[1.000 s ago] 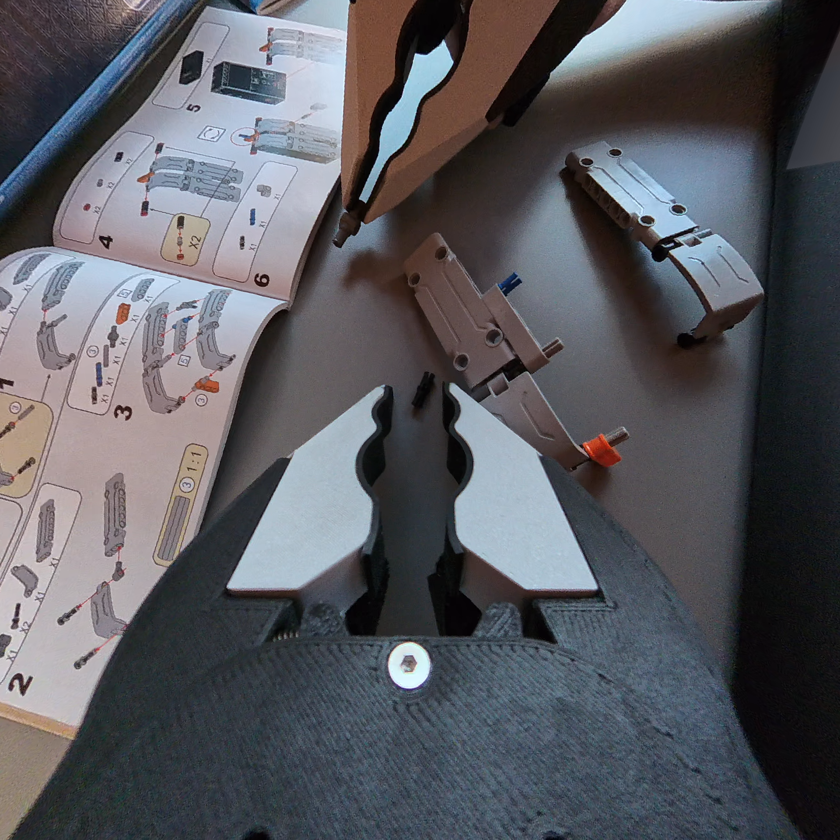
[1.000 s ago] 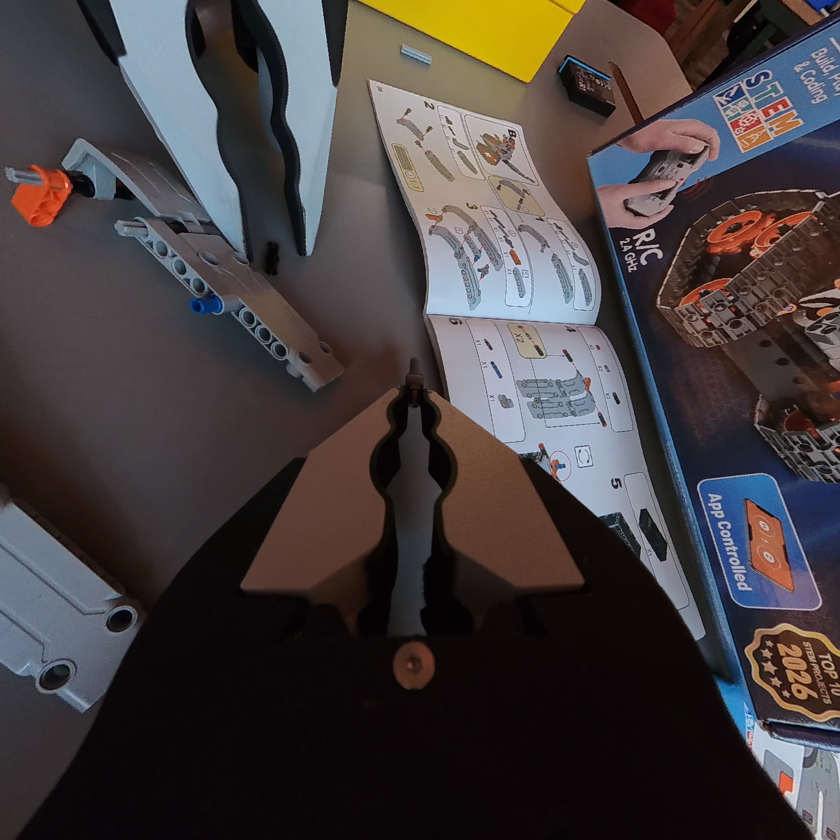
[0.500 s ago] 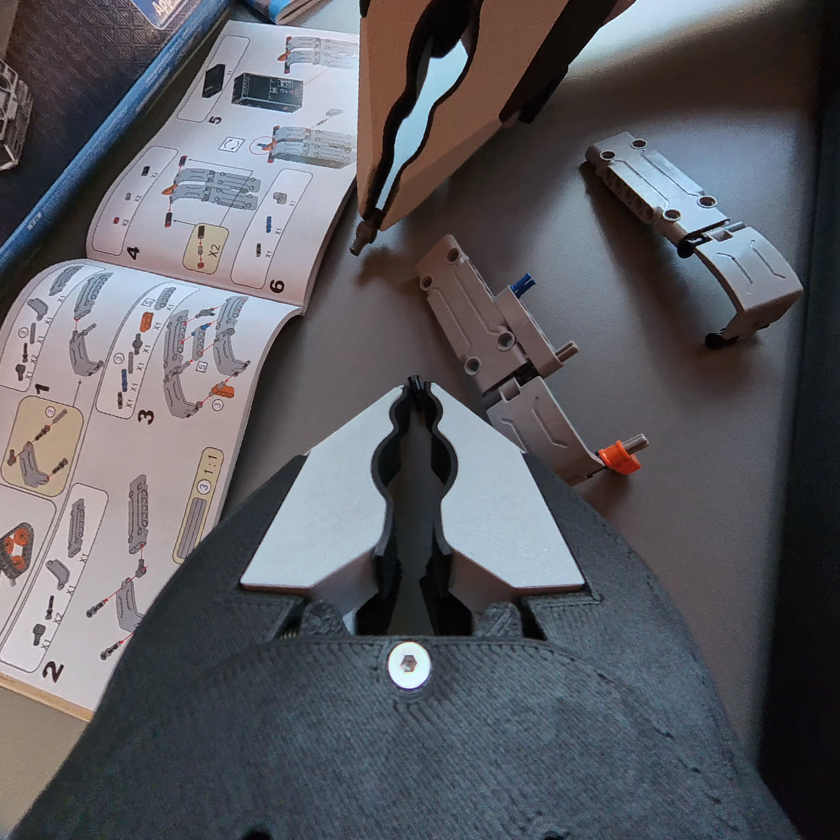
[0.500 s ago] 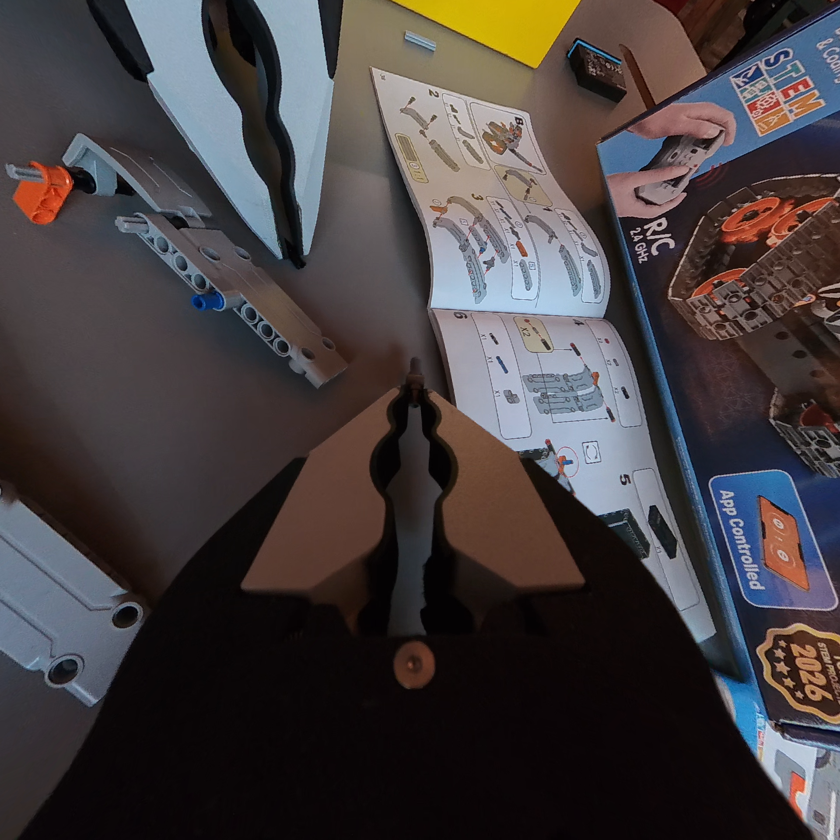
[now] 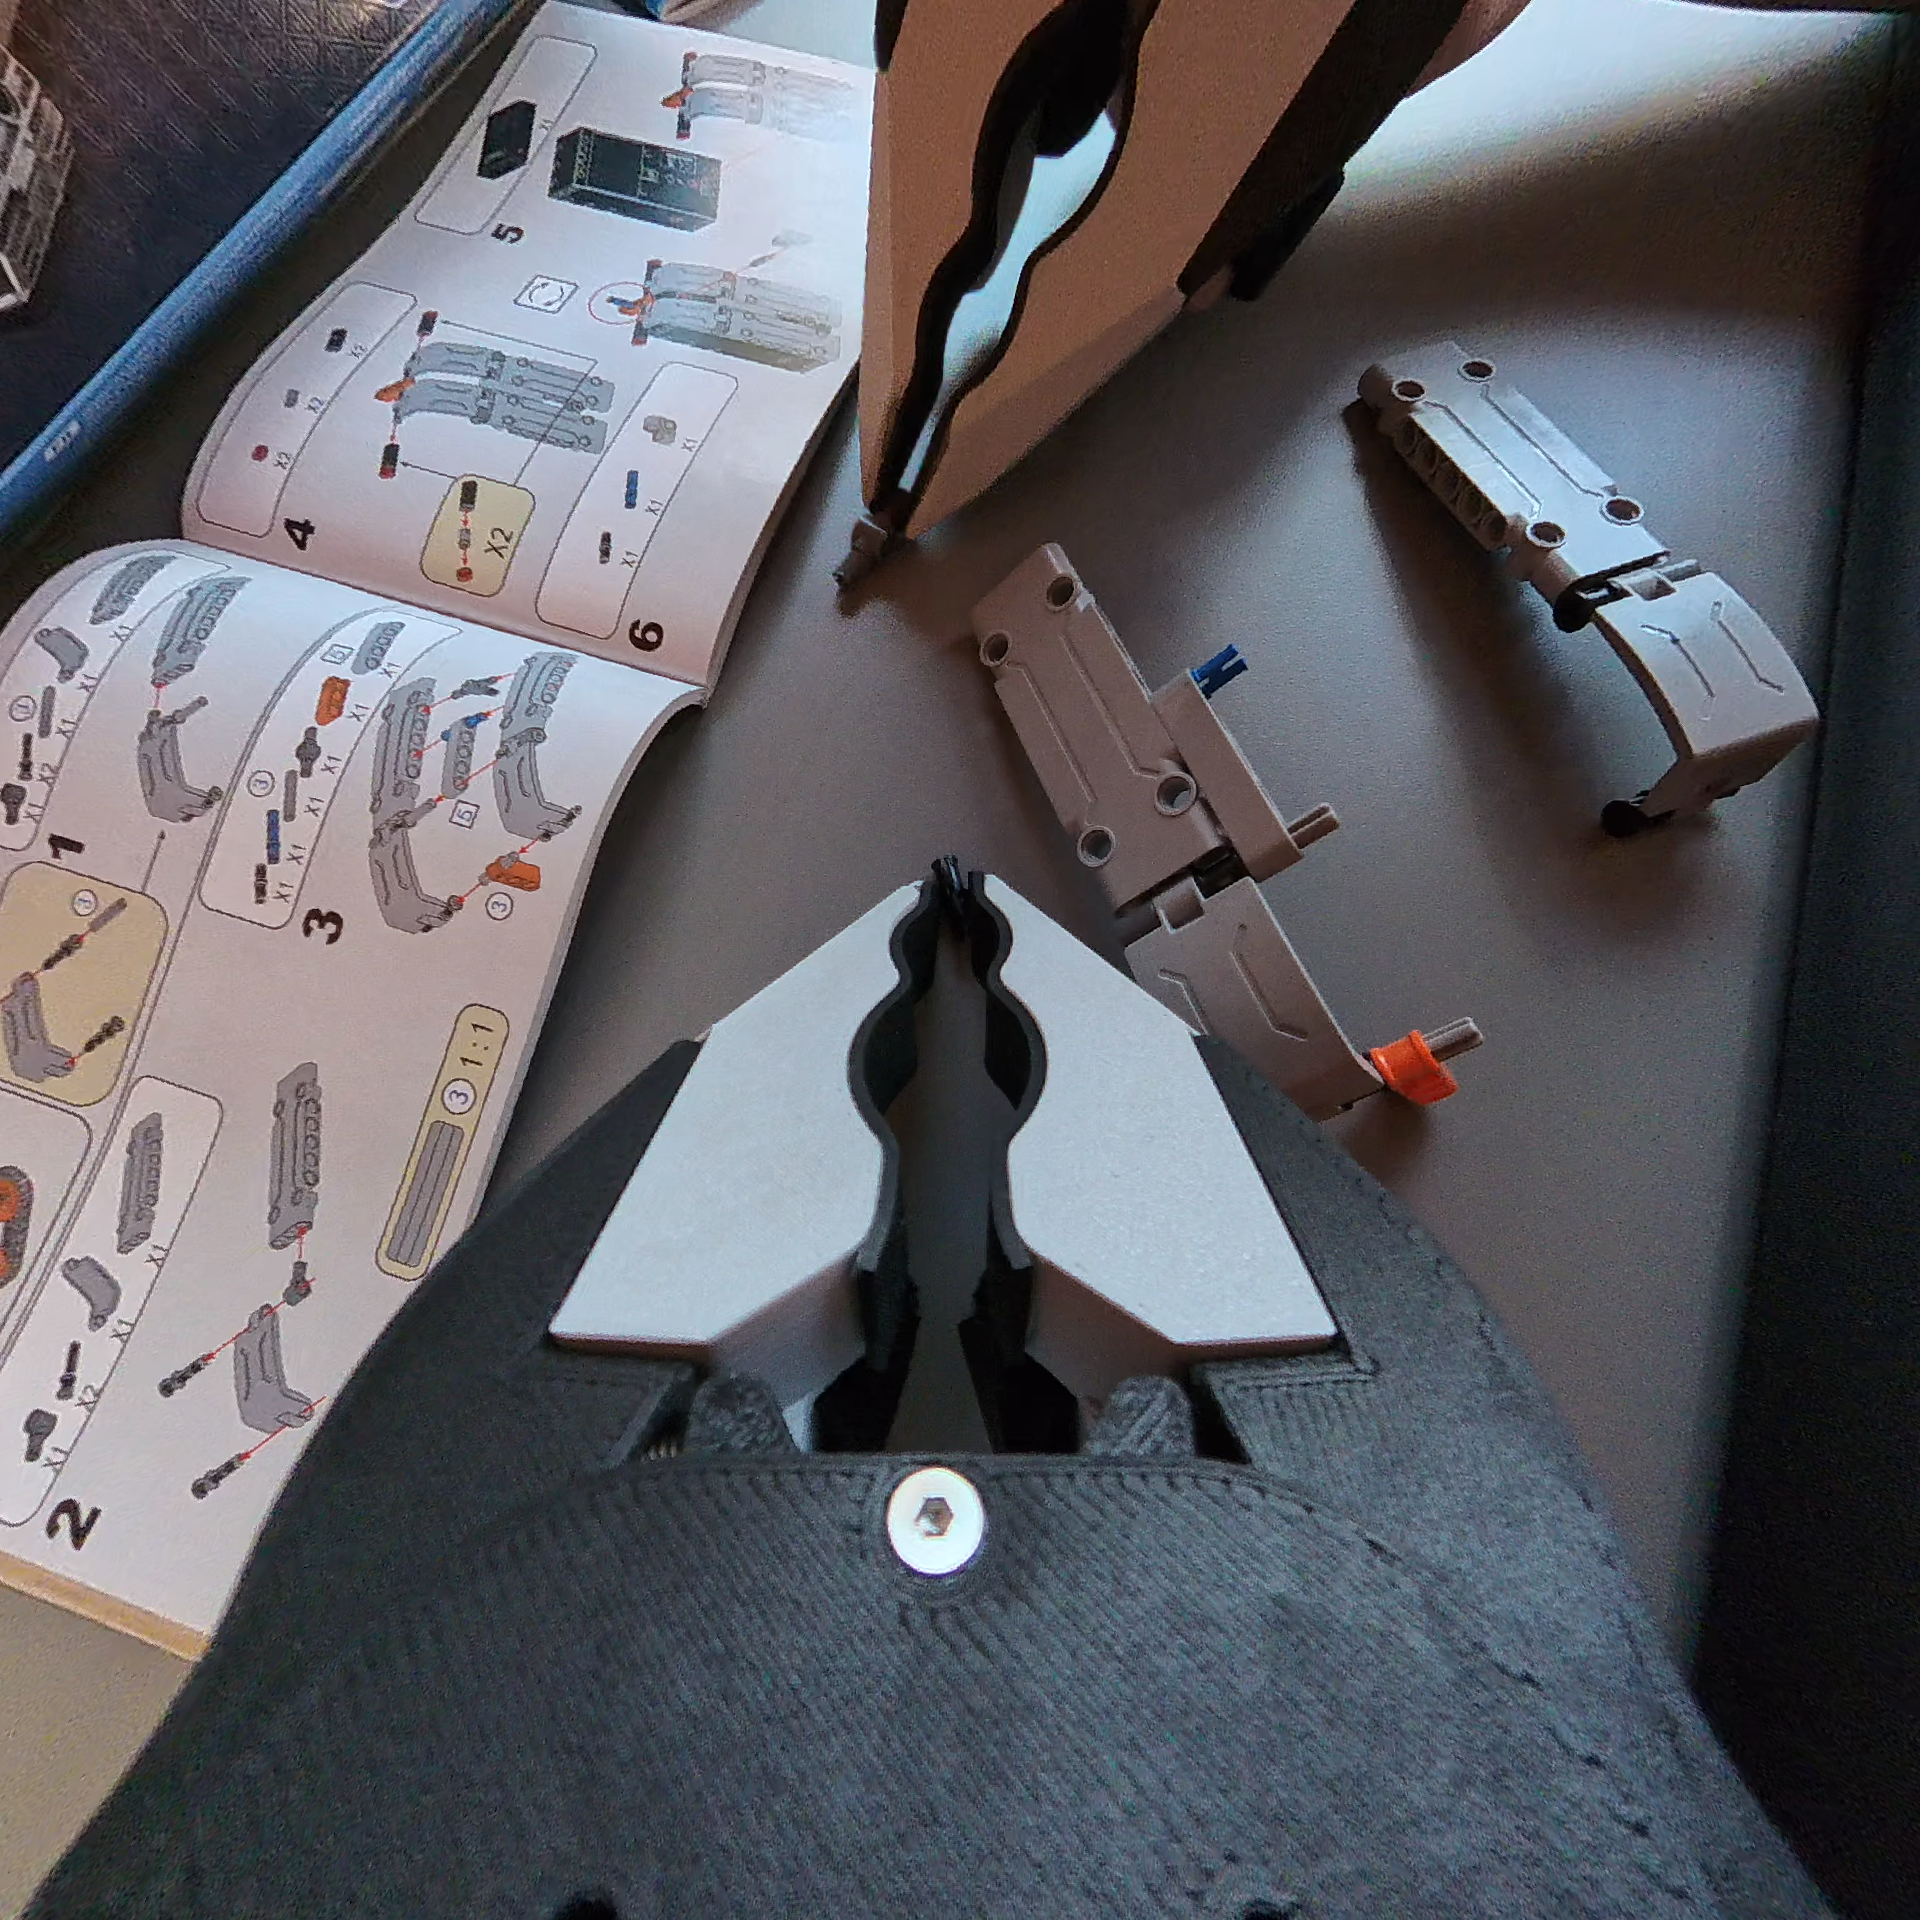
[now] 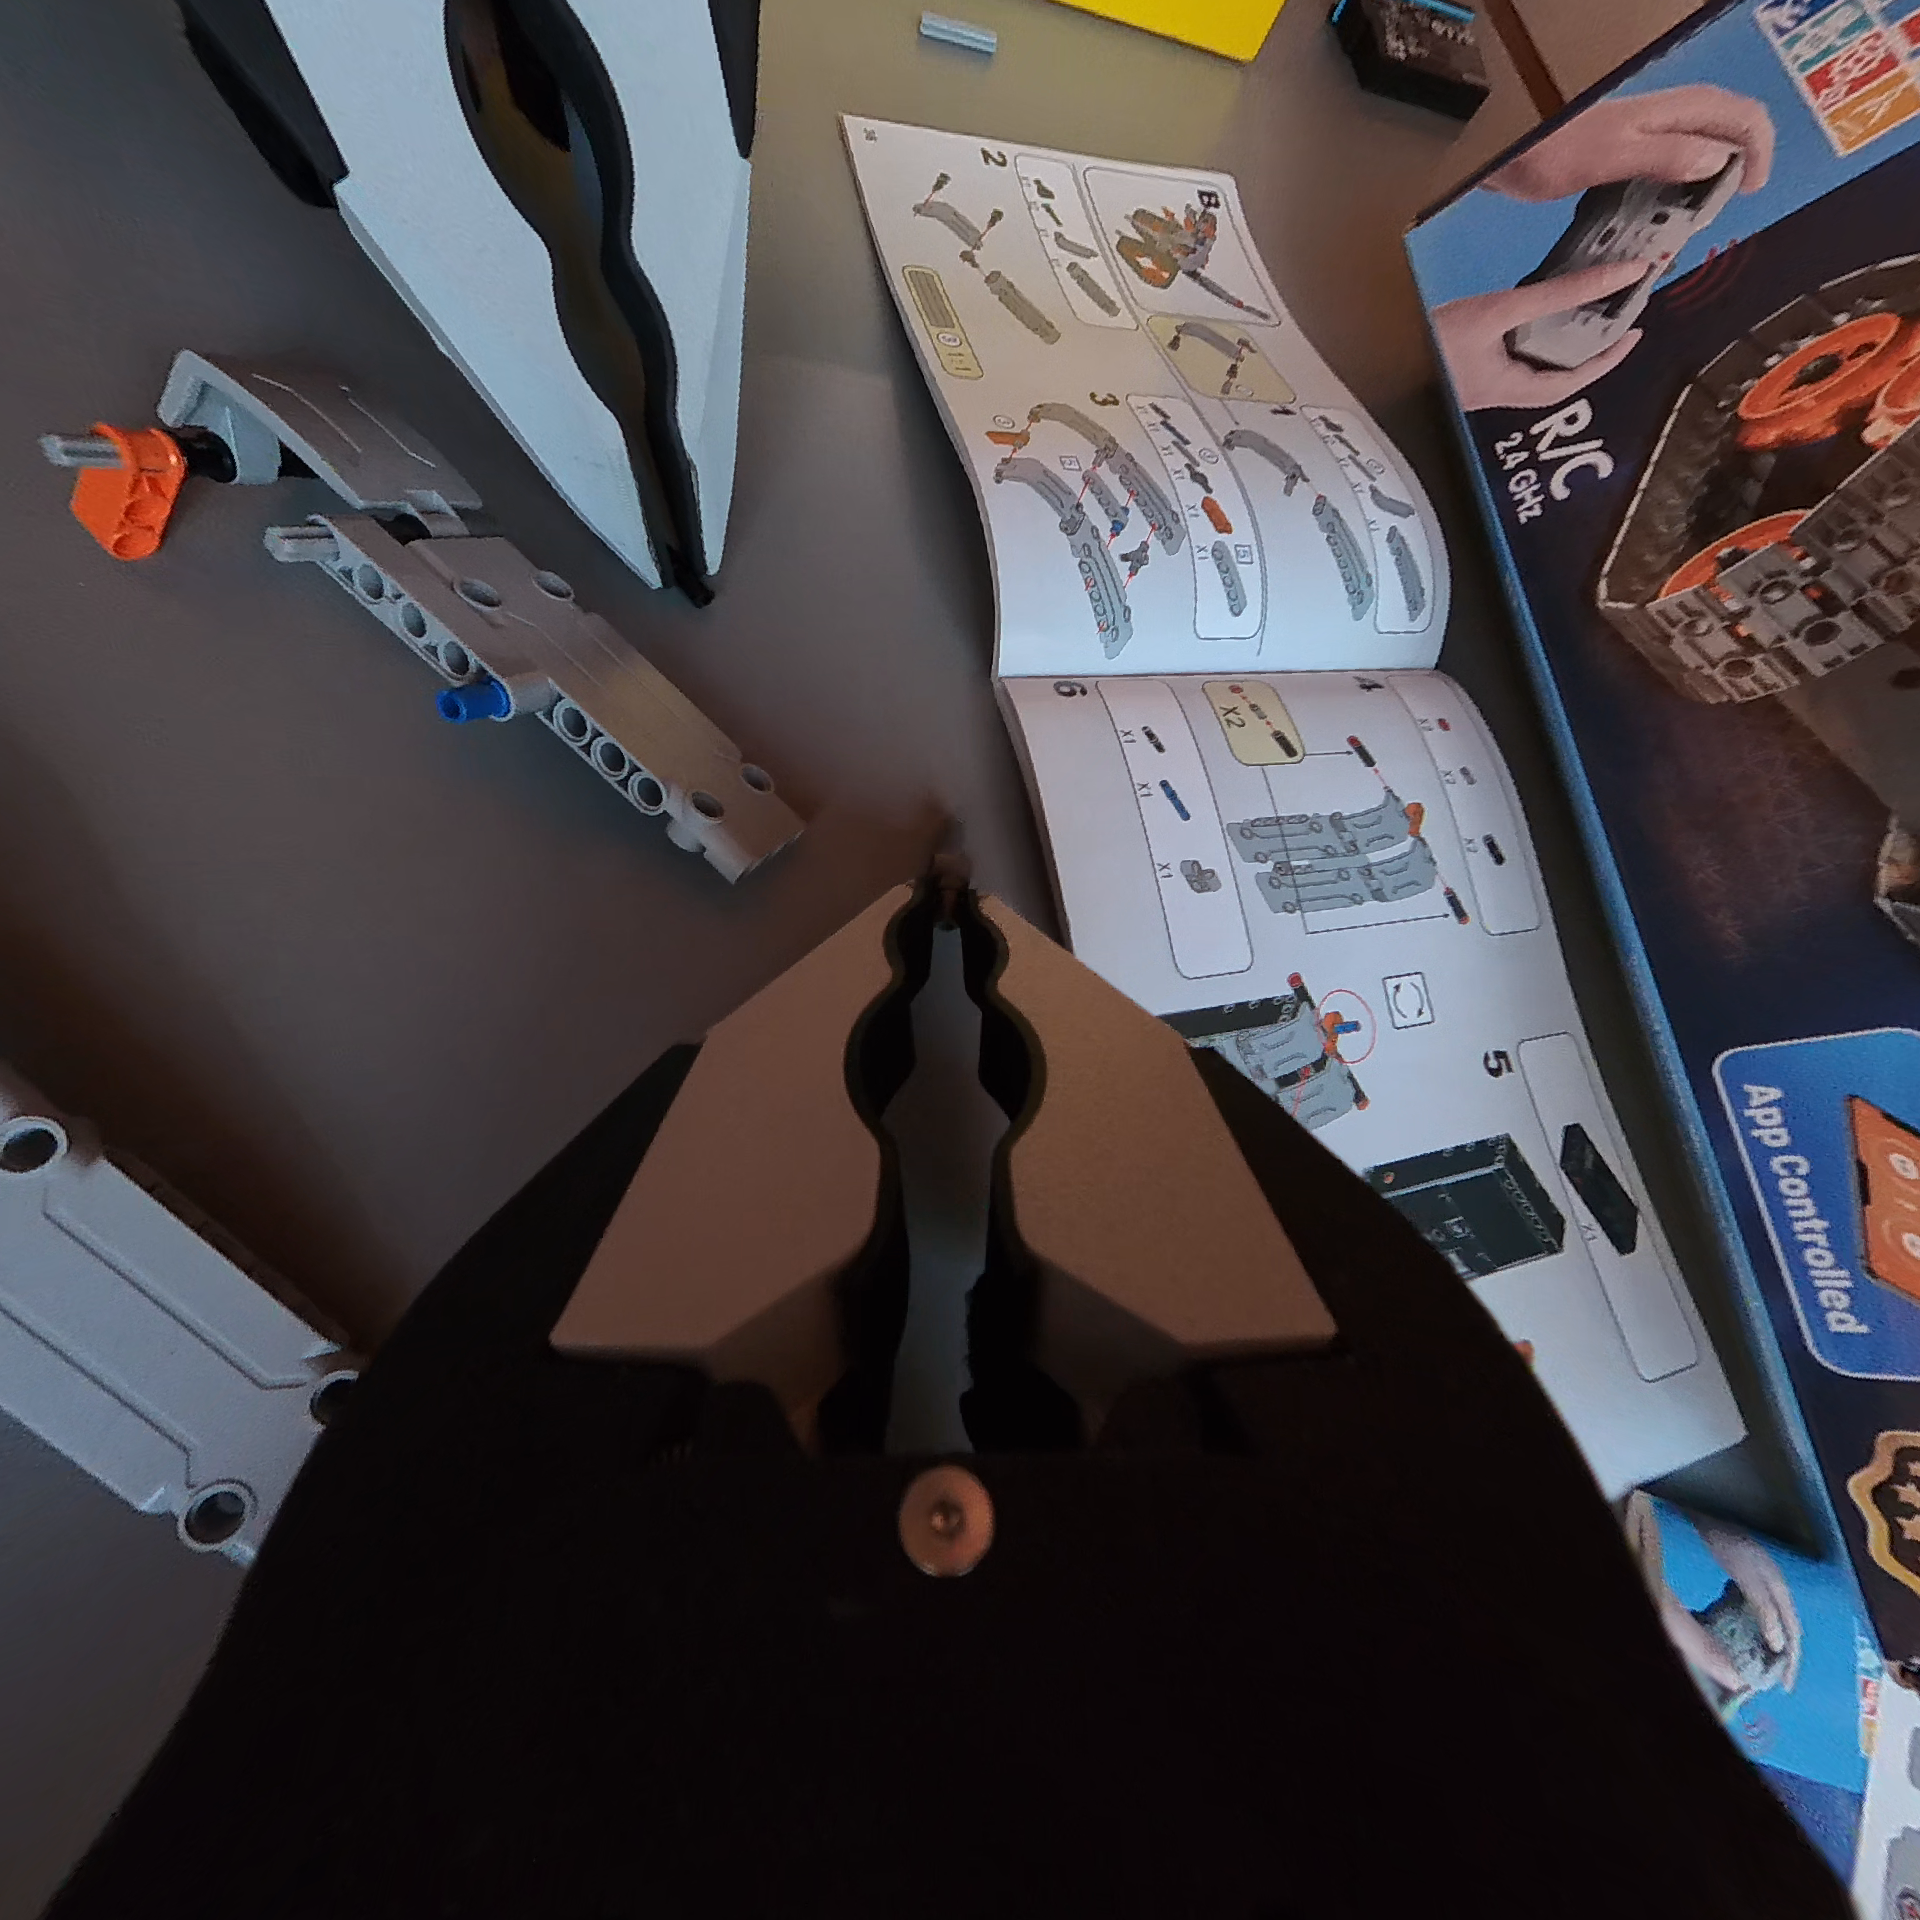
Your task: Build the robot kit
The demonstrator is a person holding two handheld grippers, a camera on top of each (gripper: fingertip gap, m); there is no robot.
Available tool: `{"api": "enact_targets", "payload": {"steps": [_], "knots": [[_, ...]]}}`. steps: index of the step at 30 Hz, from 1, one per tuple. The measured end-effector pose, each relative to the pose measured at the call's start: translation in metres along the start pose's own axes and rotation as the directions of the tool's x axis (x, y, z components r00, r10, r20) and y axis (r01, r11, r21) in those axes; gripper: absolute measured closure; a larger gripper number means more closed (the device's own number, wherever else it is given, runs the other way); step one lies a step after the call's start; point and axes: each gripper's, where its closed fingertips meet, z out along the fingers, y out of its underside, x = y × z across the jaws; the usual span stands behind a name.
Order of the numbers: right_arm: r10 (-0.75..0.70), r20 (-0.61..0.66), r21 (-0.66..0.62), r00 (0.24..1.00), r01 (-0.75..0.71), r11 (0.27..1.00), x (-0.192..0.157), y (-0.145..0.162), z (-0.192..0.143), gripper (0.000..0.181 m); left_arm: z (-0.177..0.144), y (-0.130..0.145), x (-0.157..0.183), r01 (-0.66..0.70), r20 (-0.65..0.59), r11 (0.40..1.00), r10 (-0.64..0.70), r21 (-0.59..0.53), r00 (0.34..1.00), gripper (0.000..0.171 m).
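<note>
Left gripper pinching black pin, pin axis pointing forward

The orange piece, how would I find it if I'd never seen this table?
Start at the open instruction booklet on the grey table. Beside it lie two grey brick assemblies; take the nearer grey assembly, by the left claw. The orange piece caps its curved end, the only orange part.

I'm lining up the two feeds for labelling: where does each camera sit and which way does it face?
Left wrist view: rides the left gripper, looking down its fingers at the table; its tips pinch a black pin, the right gripper opposite.
Right wrist view: rides the right gripper, facing back; the left gripper shows upper left.
Shared: the instruction booklet and grey assembly with orange connector.
</note>
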Motion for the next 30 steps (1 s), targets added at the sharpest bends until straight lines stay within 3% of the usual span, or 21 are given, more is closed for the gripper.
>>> {"api": "enact_targets", "payload": {"steps": [11,16,30], "knots": [[0.056,0.081,-0.009,0.995,-0.055,0.998,-0.009,-0.001,-0.002,0.171,-0.002,0.002,-0.001,-0.031,0.026,0.999,0.032,-0.026,0.999,0.167],[0.125,0.082,-0.002,0.989,-0.125,0.992,-0.006,-0.008,-0.001,0.16,-0.002,0.003,-0.001,-0.028,0.026,0.999,0.028,-0.029,0.999,0.167],[0.32,0.176,-0.004,0.931,-0.324,0.946,-0.006,-0.006,-0.001,0.167,-0.002,0.002,-0.001,-0.016,0.019,1.0,0.017,-0.024,1.0,0.167]]}}
